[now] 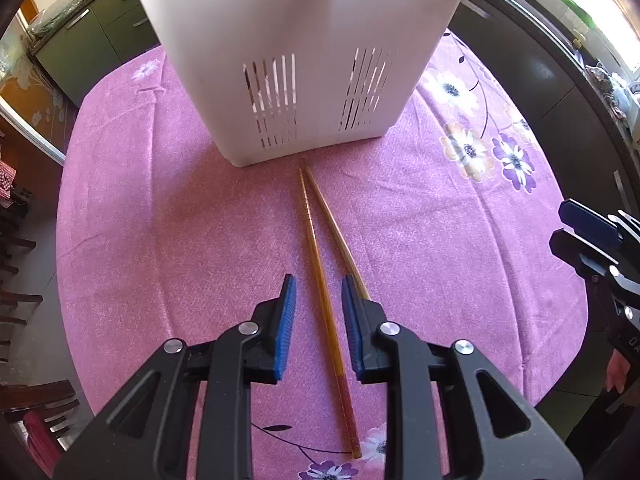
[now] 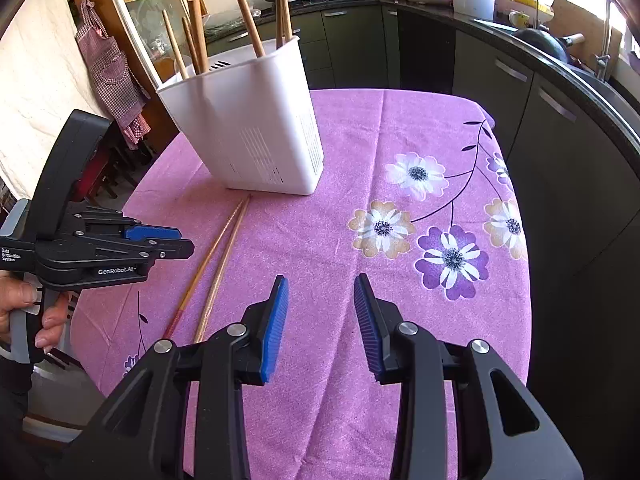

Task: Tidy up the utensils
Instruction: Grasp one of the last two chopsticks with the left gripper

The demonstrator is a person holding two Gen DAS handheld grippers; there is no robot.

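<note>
The left gripper is held slightly parted over two chopsticks lying on the tablecloth, nothing clamped; a grasp seems next, calling for lowering and closing. The right gripper is parted wider, empty, over open cloth. Beyond, the holder is touched by the chopstick tips; table edges lie well apart.
</note>
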